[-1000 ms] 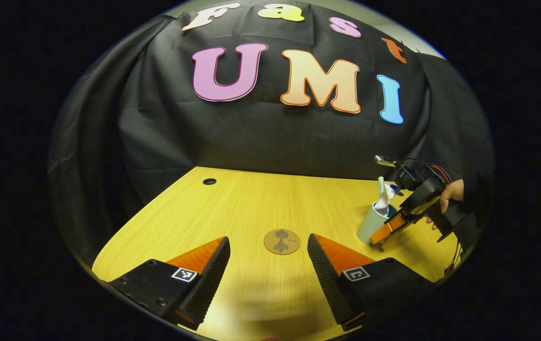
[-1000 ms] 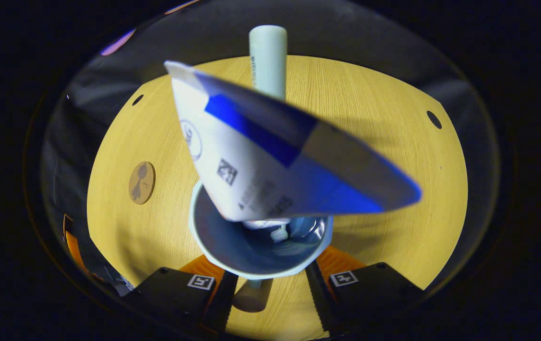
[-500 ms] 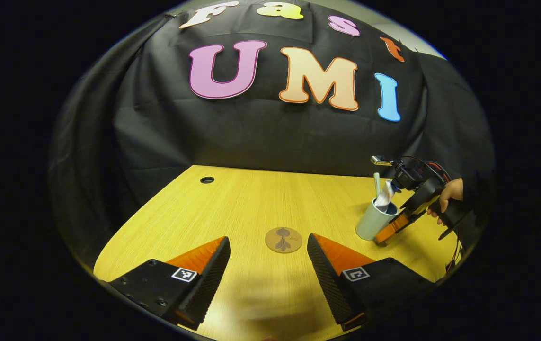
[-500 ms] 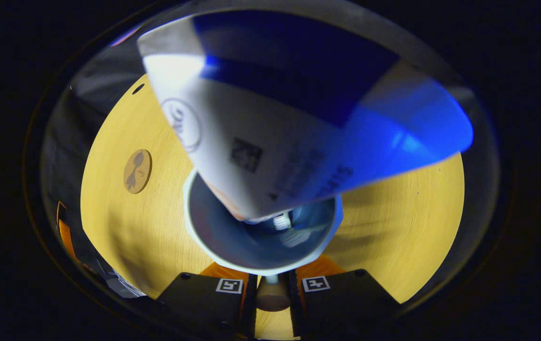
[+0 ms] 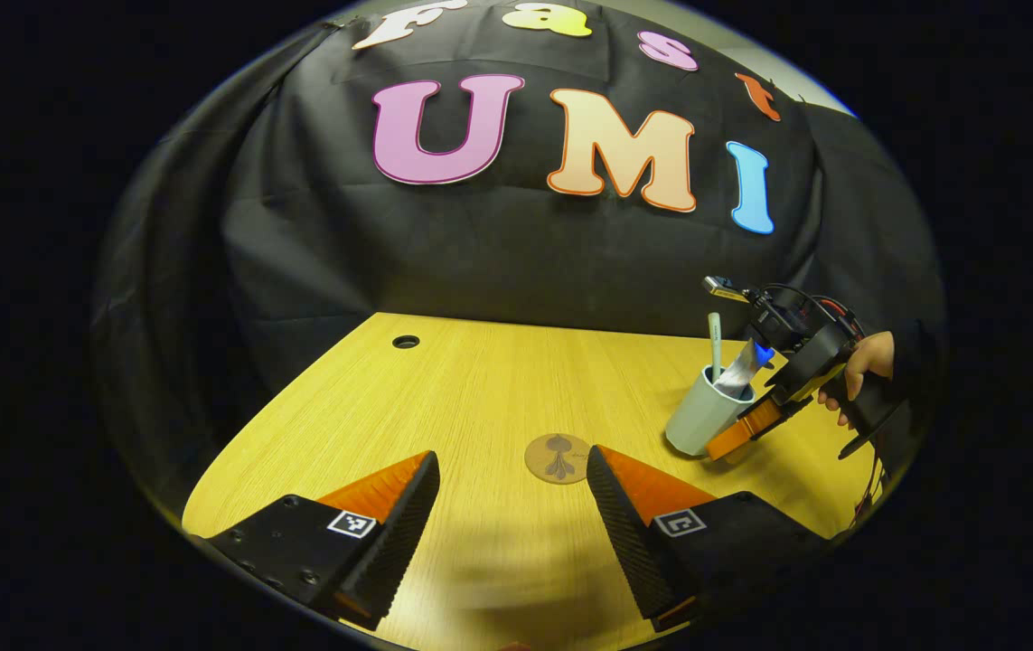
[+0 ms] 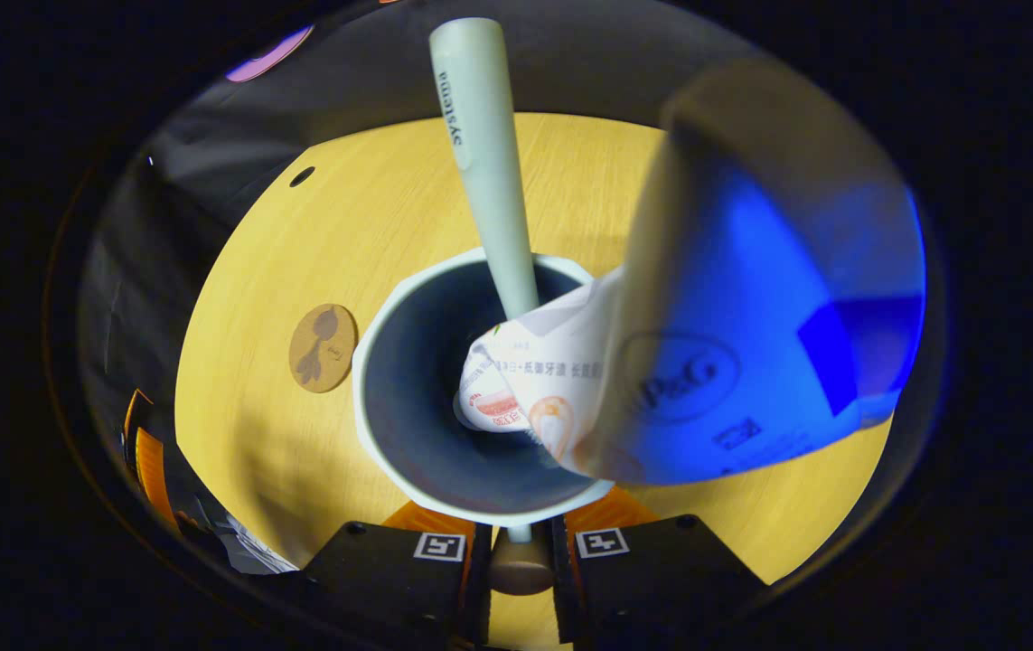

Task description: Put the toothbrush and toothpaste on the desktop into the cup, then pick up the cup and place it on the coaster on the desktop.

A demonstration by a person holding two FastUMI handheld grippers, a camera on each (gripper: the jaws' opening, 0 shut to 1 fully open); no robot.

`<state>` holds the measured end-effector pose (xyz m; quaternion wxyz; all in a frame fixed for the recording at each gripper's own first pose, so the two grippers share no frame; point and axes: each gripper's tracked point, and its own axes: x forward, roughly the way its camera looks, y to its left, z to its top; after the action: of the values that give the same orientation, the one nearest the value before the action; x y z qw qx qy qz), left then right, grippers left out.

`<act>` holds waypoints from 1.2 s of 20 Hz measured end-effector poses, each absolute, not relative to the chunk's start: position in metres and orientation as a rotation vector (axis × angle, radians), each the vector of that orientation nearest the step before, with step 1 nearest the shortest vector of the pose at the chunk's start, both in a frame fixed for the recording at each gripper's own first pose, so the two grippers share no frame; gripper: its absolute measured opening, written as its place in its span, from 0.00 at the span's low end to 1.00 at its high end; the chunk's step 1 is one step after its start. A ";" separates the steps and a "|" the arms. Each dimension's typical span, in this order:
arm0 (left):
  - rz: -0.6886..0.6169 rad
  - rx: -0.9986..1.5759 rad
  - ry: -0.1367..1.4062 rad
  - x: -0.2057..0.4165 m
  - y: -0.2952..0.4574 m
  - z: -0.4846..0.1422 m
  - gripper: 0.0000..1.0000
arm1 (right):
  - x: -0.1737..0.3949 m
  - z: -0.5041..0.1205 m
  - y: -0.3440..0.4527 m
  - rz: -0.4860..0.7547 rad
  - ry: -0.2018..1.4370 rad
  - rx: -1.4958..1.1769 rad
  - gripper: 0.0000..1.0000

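Observation:
A pale green cup (image 5: 699, 418) stands tilted at the right of the yellow desktop (image 5: 480, 389), with a toothbrush (image 5: 713, 344) and a white-and-blue toothpaste tube (image 5: 738, 372) sticking out of it. My right gripper (image 5: 740, 432) grips it from the right side. In the right gripper view the cup (image 6: 408, 452) is right in front, the toothbrush (image 6: 484, 163) leans away and the toothpaste tube (image 6: 733, 344) leans right. My right gripper (image 6: 521, 535) is shut on the cup's handle. The round brown coaster (image 5: 558, 457) lies left of the cup, just beyond my open, empty left gripper (image 5: 511, 506).
A cable hole (image 5: 406, 342) sits at the desktop's far left corner. A hand (image 5: 864, 362) holds the right gripper at the right edge. The coaster (image 6: 323, 347) lies left of the cup in the right gripper view, and black cloth hangs behind the desk.
The right gripper closed on the cup's handle, then the cup tilted and shifted slightly left toward the coaster. The toothpaste tube swung over to the right. The left gripper stayed open and nearly still.

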<state>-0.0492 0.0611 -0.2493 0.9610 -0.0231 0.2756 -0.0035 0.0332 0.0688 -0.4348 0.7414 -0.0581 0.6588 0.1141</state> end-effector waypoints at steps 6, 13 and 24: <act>0.031 -0.056 0.567 -0.048 0.092 -0.254 0.95 | 0.035 -0.441 0.135 0.333 1.439 -0.163 0.27; 0.065 -0.074 0.577 -0.043 0.130 -0.263 0.95 | 0.037 -0.440 0.190 0.396 1.442 -0.195 0.30; 0.072 -0.096 0.568 -0.037 0.153 -0.268 0.95 | 0.030 -0.474 0.260 0.436 1.469 -0.311 0.31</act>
<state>-0.0373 0.1533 -0.2680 0.9582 -0.0474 0.2799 0.0356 0.0303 0.2605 -0.4743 0.7097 -0.1402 0.6619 0.1965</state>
